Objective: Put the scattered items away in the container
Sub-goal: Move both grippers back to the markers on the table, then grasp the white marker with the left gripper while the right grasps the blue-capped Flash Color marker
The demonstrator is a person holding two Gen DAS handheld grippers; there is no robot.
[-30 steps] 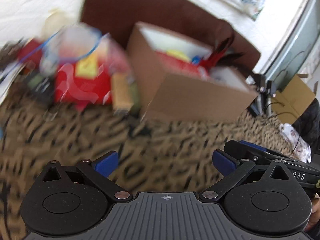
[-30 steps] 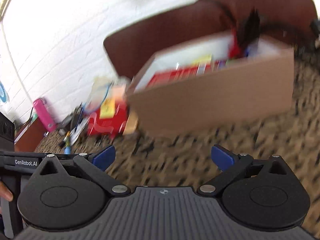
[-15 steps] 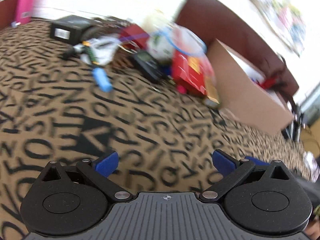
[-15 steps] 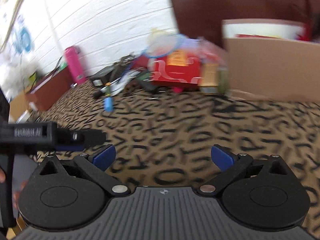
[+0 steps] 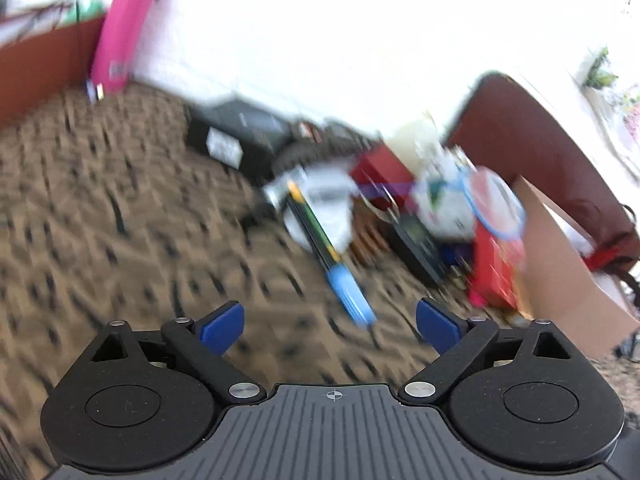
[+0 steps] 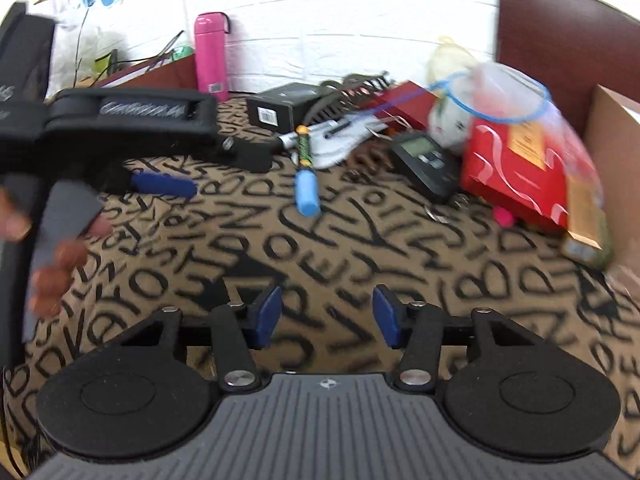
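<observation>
A blue-handled pen (image 5: 349,298) (image 6: 306,189) lies on the letter-patterned cloth in front of a pile of scattered items. The pile holds a red box (image 5: 496,268) (image 6: 514,172), a black device with a screen (image 5: 420,244) (image 6: 424,158) and a clear bag with a blue string (image 6: 500,92). The cardboard box (image 5: 568,268) (image 6: 616,136) stands at the right edge. My left gripper (image 5: 330,325) is closing slightly, with nothing between its jaws, just short of the pen's handle. My right gripper (image 6: 327,316) is closing over bare cloth, also with nothing between its jaws.
A black carton (image 5: 236,136) (image 6: 284,108) and a pink bottle (image 5: 124,28) (image 6: 210,56) stand by the white wall. A dark brown headboard (image 5: 540,140) rises behind the cardboard box. One blue pad (image 6: 164,185) of the left gripper and a hand show at left.
Both views have swung left, from the cardboard box to the pile of items. The right jaws have narrowed to about half; the left jaws have narrowed a little.
</observation>
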